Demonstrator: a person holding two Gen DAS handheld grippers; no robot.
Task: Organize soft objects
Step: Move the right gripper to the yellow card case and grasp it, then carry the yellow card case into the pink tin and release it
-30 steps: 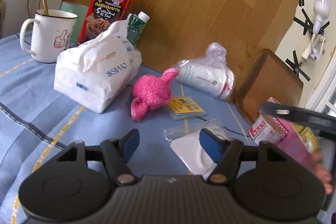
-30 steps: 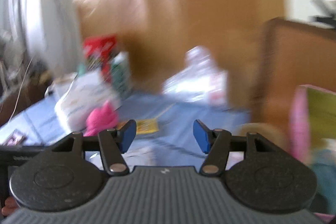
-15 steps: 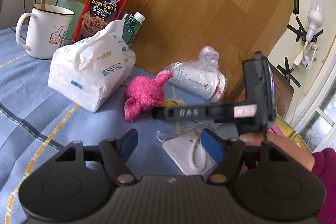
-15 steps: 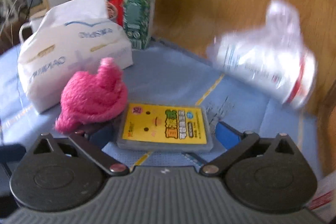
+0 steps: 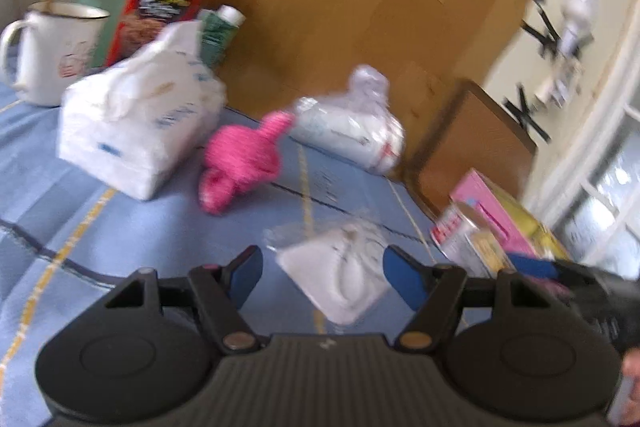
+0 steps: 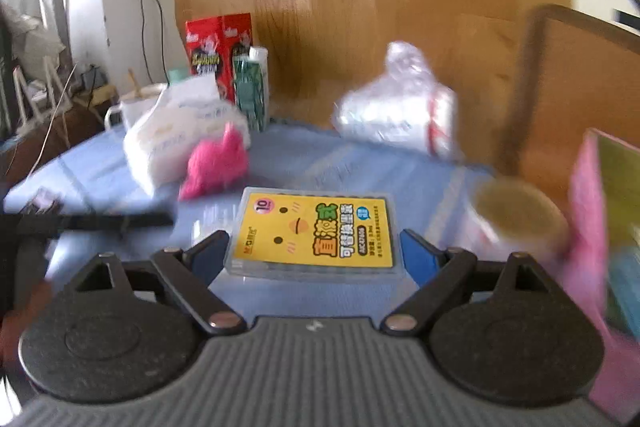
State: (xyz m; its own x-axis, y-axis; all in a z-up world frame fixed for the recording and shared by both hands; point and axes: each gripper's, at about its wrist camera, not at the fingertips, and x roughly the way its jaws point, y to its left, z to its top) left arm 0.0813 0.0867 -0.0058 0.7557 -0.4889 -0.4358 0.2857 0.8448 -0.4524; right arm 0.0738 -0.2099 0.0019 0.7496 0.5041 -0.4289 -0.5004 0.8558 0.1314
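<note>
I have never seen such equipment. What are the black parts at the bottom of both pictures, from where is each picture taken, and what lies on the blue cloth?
There is no robot. A person holds a two-finger tool in each hand, and a camera on each tool looks forward along its fingers; the black parts are the tools themselves. One picture comes from the left gripper, the other from the right gripper. On the blue cloth are a tissue pack, a pink plush toy, a wrapped white bundle, a flat white packet and a mug. The left gripper is open and holds nothing. The right gripper's jaws have just been closing on a yellow box, which it seems to grip.
</note>
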